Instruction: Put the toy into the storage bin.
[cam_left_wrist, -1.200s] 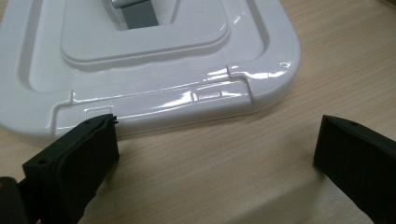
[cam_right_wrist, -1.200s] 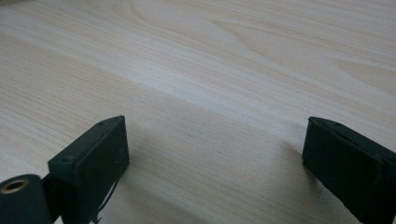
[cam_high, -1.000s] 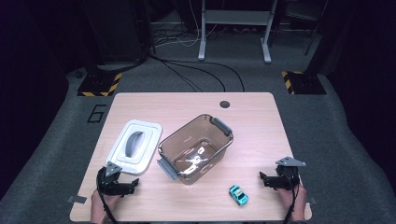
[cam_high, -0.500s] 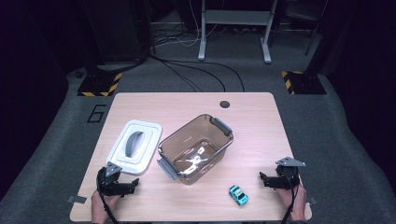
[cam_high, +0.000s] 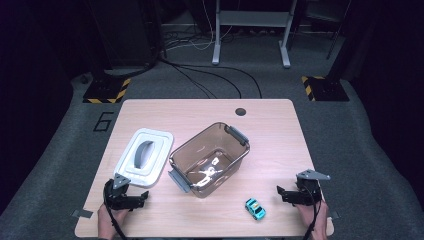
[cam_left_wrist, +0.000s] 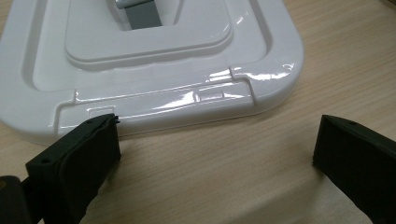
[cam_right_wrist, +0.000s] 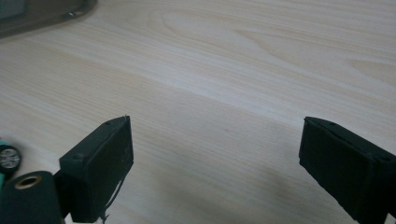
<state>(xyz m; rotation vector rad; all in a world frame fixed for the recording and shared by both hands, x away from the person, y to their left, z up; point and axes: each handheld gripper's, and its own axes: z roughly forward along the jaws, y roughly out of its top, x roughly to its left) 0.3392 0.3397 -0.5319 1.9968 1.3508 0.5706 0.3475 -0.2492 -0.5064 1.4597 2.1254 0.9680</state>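
Both tools (cam_high: 141, 196) unmoved (jaws apart)

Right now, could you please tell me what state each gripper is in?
Left gripper: open, holding nothing, jaws just short of the white lid.
Right gripper: open, holding nothing, jaws over bare table.

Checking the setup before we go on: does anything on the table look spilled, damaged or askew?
Nothing stands out. The white lid lies flat beside the open brown bin, which sits upright and angled on the table. The toy car rests on its wheels.
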